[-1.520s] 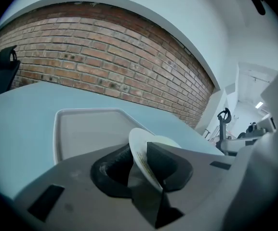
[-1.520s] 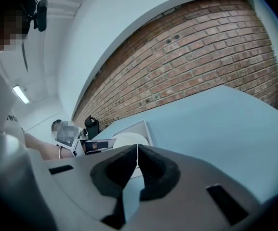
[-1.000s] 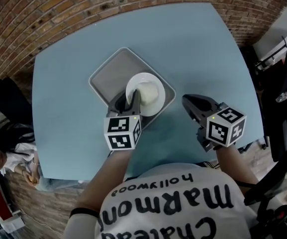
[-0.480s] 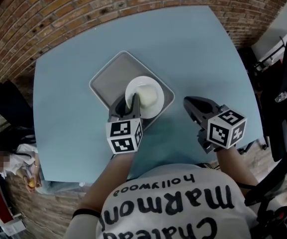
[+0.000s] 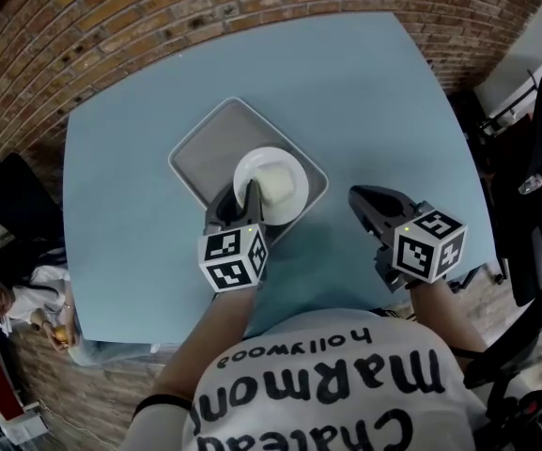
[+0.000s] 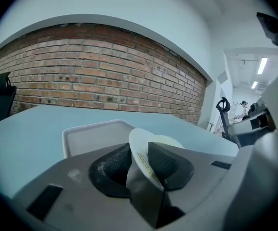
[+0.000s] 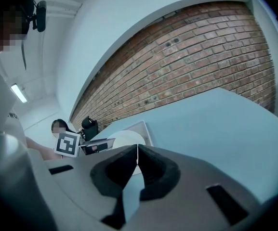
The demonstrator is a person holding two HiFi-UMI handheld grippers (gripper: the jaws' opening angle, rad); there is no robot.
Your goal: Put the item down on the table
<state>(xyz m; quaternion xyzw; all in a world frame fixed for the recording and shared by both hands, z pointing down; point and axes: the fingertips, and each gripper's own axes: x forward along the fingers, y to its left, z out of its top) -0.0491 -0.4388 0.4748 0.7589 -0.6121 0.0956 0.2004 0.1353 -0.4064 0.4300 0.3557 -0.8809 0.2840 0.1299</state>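
Little has shifted in the last second: the plate in your left gripper sits a touch further left over the tray, and your right gripper has kept its place.

From the head view, the white plate with its pale centre overlaps the near right part of the grey tray, which lies on the blue table. Your left gripper reaches in from the near side and meets the plate at its near left rim. Your right gripper hovers over bare table to the right of the tray, well apart from the plate. Whether the plate rests on the tray or hangs just above it cannot be told from this view.

In the left gripper view, your fingers are closed on the plate's rim, one ribbed pad on each face, and the plate stands tilted between them. The tray lies just beyond, with the table and a brick wall behind it.

In the right gripper view, your fingers are pressed together with nothing between them. Beyond them you see the plate over the tray's near corner, and further left the marker cube of your left gripper.
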